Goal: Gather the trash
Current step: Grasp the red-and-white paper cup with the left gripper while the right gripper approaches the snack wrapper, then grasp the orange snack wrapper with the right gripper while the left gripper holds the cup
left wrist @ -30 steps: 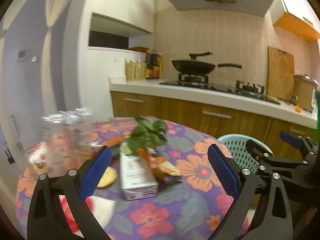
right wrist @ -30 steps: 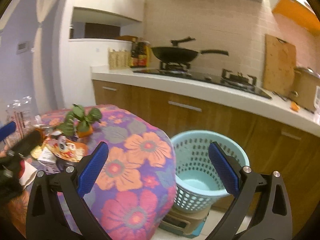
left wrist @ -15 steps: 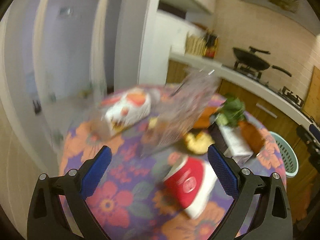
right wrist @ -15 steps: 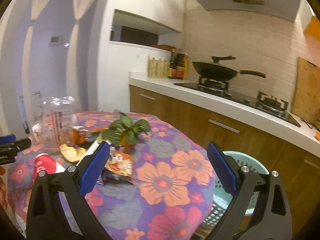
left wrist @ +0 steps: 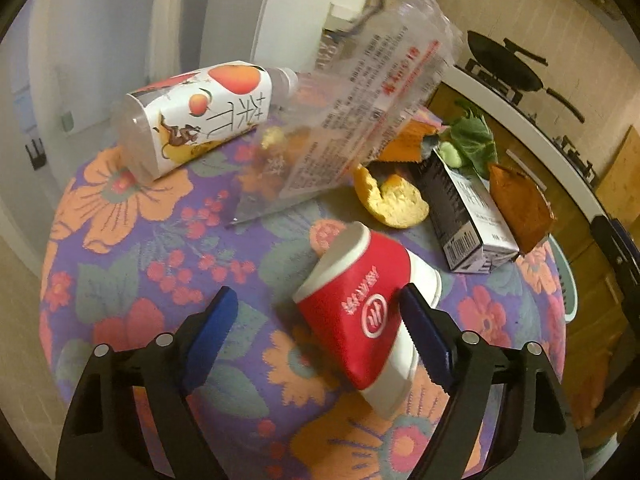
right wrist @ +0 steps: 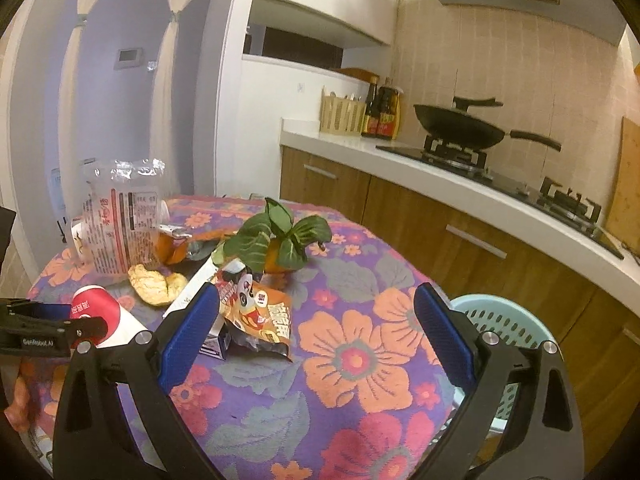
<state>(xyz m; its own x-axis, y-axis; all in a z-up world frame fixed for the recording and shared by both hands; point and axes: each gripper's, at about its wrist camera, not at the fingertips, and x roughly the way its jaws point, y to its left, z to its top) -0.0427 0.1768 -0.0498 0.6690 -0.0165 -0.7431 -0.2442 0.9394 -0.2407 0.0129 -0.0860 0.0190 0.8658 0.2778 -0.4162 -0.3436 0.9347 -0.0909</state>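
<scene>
Trash lies on a round table with a flowered cloth [left wrist: 132, 280]. My left gripper [left wrist: 316, 332] is open, its jaws around a crushed red and white paper cup [left wrist: 360, 312] lying on its side; the right pad touches it. Beyond lie a clear plastic bag [left wrist: 348, 120], a peach tea bottle [left wrist: 192, 116], orange peel [left wrist: 392, 200], a dark carton [left wrist: 464, 208] and an orange wrapper [left wrist: 520, 208]. My right gripper [right wrist: 316, 332] is open and empty above the cloth [right wrist: 360, 360], by a snack wrapper [right wrist: 260, 316]. The cup [right wrist: 96, 312] shows at its left.
A light blue perforated basket [right wrist: 508, 320] stands on the floor right of the table, below the wooden kitchen cabinets. Green leaves [right wrist: 276, 236] lie mid-table. A counter with a wok [right wrist: 456, 128] on a stove runs behind.
My left gripper has swung left and down over the table, and the red cup now sits between its jaws. My right gripper turned left from the basket toward the table.
</scene>
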